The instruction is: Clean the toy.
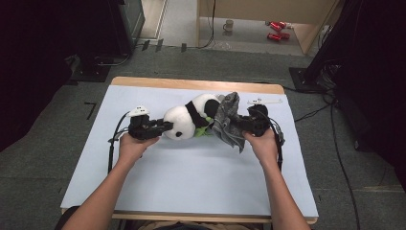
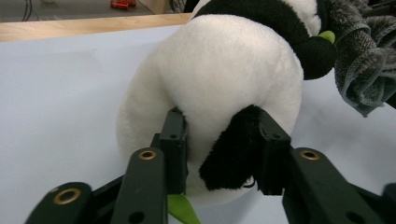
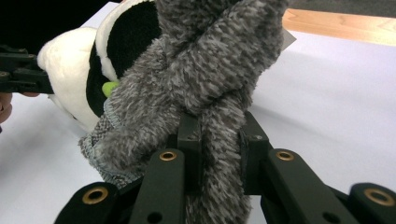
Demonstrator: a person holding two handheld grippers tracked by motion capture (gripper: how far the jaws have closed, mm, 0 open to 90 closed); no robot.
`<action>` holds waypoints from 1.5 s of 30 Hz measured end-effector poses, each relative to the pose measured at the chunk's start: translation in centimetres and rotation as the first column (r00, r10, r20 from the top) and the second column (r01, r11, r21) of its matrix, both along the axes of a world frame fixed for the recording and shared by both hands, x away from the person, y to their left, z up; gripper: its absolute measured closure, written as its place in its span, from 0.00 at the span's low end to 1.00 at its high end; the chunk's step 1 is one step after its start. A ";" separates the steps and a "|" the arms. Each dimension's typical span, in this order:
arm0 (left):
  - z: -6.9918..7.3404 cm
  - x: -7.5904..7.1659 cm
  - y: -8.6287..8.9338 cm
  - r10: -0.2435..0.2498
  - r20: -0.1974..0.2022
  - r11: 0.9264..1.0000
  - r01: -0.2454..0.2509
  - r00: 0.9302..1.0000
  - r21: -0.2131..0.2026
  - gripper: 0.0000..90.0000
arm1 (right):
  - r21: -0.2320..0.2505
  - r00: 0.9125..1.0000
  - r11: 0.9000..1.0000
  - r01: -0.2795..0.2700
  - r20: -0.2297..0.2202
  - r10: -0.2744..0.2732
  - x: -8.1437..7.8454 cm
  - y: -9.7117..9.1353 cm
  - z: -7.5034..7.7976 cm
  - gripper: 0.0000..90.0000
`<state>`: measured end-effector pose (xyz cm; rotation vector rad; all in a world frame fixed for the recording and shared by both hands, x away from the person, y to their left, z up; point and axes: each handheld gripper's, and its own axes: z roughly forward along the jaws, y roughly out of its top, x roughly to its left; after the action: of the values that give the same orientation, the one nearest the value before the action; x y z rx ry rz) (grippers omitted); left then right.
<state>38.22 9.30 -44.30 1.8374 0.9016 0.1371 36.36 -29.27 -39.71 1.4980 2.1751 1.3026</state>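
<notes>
Near the table's (image 1: 143, 191) far edge, our left gripper (image 2: 219, 154) pinches the soft, light panda plush (image 1: 184, 120); our right gripper (image 3: 219, 149) clamps the limp grey towel (image 3: 205, 79), seemingly draped against it

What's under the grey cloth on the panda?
The grey cloth drapes over one end of the panda; a green bit peeks out. The panda's covered end is hidden.

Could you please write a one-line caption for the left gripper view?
Left gripper clamps the plush panda's white body and black limb on the pale table, grey towel beside it.
</notes>
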 end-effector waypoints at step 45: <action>1.2 0.6 0.6 -0.122 -0.164 0.991 0.110 0.979 -0.080 0.80 | -0.007 0.957 0.958 -0.286 0.049 0.286 -2.3 13.4 3.2 0.85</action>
<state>38.82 9.89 -43.08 1.8500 0.9005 -0.1237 34.10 -15.91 -36.46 1.1672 2.4272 1.4059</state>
